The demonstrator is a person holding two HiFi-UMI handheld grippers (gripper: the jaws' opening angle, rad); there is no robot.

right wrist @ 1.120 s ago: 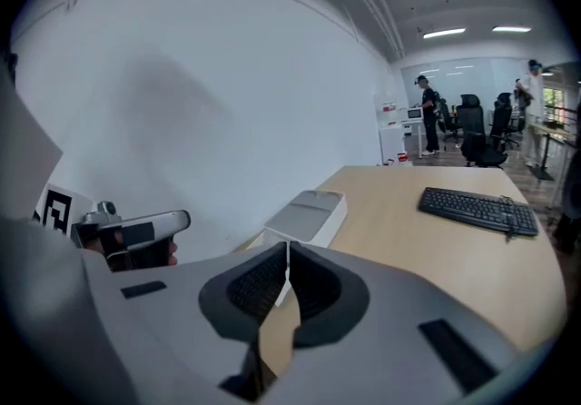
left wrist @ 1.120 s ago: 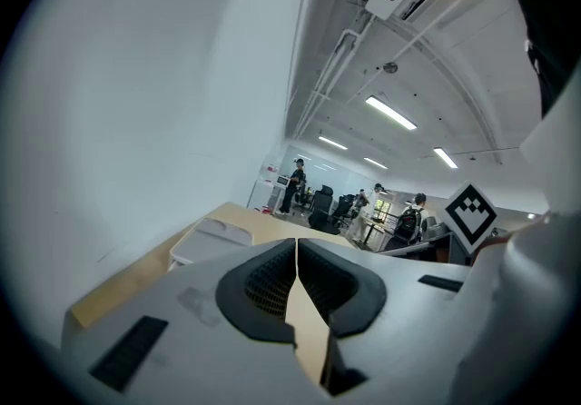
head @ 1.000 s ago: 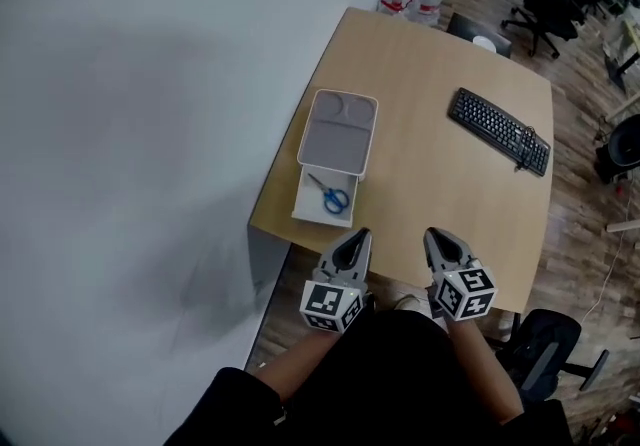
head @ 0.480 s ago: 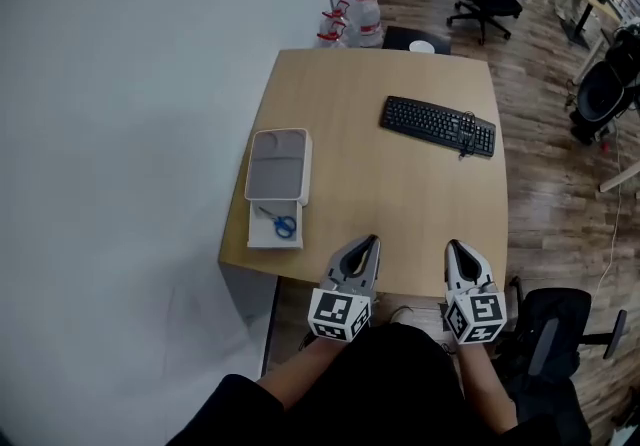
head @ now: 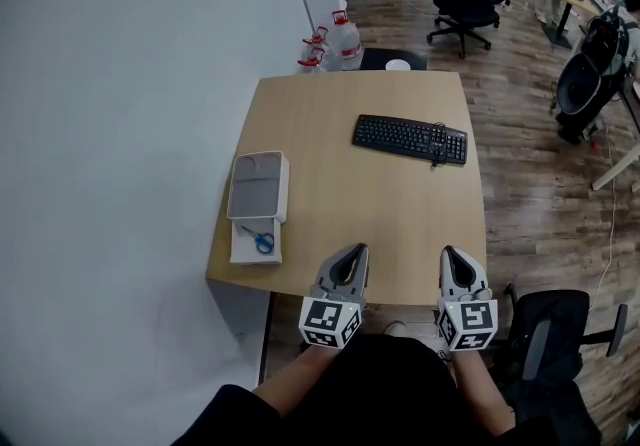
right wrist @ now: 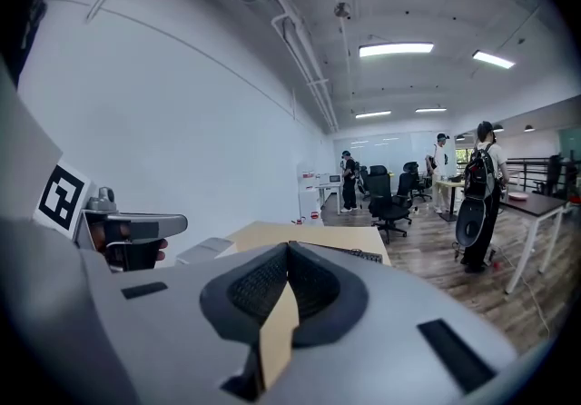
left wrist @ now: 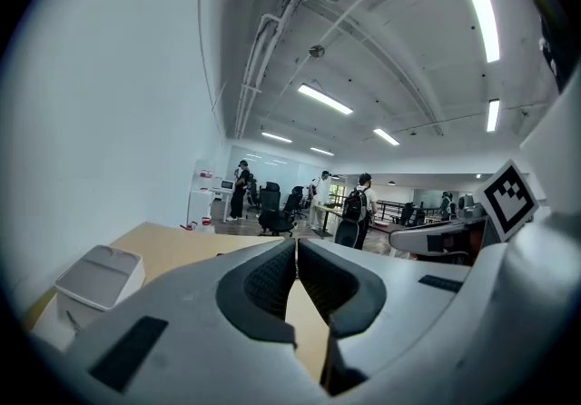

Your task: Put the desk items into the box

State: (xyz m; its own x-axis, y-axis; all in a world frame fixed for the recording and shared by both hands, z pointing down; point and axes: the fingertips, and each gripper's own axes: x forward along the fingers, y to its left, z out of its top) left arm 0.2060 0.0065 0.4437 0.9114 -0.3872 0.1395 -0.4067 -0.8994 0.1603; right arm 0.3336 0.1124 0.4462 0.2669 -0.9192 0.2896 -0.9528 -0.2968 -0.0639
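Both tongs are held side by side at the near edge of the desk (head: 400,204). In the head view only their backs are seen, the left tongs (head: 352,252) and the right tongs (head: 452,254). Each pair's own view settles the rest: the left tongs (left wrist: 296,244) are clenched tip to tip with nothing between them, and so are the right tongs (right wrist: 289,249).

From the head view alone, blue-handled scissors (head: 262,241) are seen lying inside the white box (head: 240,252), in its uncovered front part. A grey lid (head: 258,184) covers the rear part. The box sits at the desk's left edge, well apart from both tongs. A black keyboard (head: 410,138) lies across the far right of the desk.

In the left gripper view the box (left wrist: 95,276) is caught low at the left, its contents hidden. People standing among office chairs are shown only in the gripper views.
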